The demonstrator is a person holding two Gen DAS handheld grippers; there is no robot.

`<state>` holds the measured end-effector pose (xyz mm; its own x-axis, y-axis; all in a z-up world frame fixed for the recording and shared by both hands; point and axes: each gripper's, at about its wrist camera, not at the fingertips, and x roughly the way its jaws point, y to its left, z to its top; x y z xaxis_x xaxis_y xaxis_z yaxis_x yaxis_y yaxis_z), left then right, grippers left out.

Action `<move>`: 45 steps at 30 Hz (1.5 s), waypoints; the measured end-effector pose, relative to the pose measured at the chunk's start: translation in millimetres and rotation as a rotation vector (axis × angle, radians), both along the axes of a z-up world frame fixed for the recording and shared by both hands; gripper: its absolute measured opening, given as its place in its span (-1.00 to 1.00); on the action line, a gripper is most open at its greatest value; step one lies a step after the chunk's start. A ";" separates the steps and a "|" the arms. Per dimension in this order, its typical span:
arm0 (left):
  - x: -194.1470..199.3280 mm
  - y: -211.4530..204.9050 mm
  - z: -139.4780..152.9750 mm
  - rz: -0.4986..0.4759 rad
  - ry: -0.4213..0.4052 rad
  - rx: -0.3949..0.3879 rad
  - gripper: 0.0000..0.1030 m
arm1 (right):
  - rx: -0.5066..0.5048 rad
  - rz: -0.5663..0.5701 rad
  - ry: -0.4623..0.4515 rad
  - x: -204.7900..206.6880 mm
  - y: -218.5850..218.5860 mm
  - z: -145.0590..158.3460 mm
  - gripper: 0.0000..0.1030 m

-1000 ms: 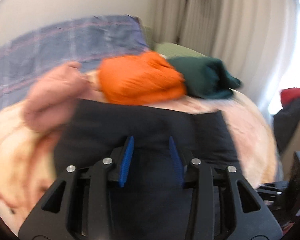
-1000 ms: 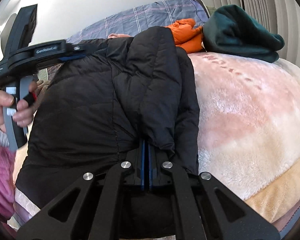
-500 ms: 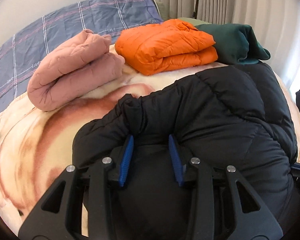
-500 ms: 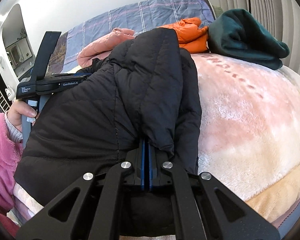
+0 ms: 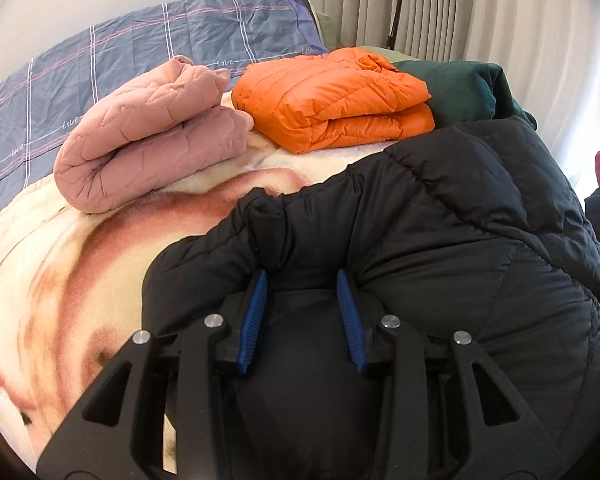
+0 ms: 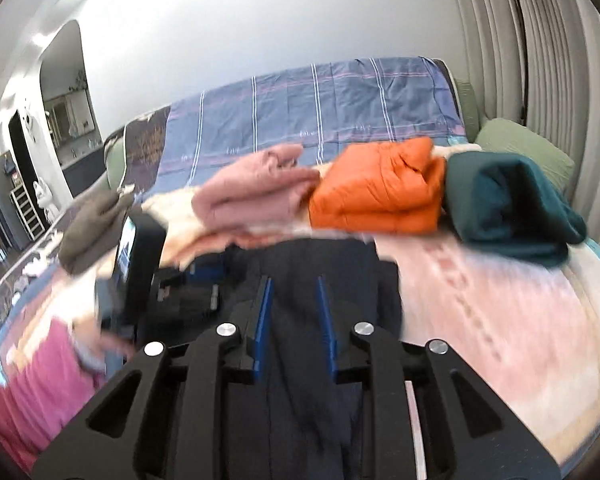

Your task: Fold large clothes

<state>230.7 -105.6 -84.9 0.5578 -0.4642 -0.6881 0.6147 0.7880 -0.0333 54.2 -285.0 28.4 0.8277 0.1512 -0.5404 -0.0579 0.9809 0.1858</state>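
A black puffer jacket lies bunched on the pale plush blanket of a bed. My left gripper is shut on a thick fold of it, and the fabric fills the gap between the blue pads. In the blurred right wrist view my right gripper hangs above the jacket. Its jaws are opening, and the pads stand clear of the cloth seen between them. A person's pink sleeve shows at the lower left.
Three folded garments sit in a row at the back of the bed: pink, orange and dark green. Behind them is a blue plaid cover. Curtains hang at the right. A brown garment lies at the bed's left.
My right gripper has let go of the jacket's edge, parted its jaws and risen. My left gripper has sunk a little toward the bed, still gripping the jacket.
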 end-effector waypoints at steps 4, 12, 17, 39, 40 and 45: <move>-1.1 2.3 0.3 0.001 -0.003 -0.008 -0.27 | -0.027 0.019 0.079 61.2 10.3 -22.2 -0.56; 19.1 32.9 -2.1 -0.026 0.130 -0.271 -0.25 | -0.070 -0.124 0.258 104.3 -27.8 -106.9 -0.56; 22.1 35.4 -6.4 -0.038 0.144 -0.295 -0.23 | -0.136 -0.133 0.221 101.5 -18.1 -111.0 -0.56; -9.3 48.2 53.1 -0.011 0.001 -0.265 -0.25 | -0.108 -0.123 0.210 106.5 -21.7 -119.4 -0.54; -7.5 37.5 56.0 -0.027 -0.009 -0.238 -0.25 | -0.107 -0.124 0.209 106.2 -21.8 -119.2 -0.53; 32.3 -10.9 29.4 0.032 0.002 -0.003 -0.16 | -0.097 -0.126 0.208 105.6 -23.1 -118.9 -0.53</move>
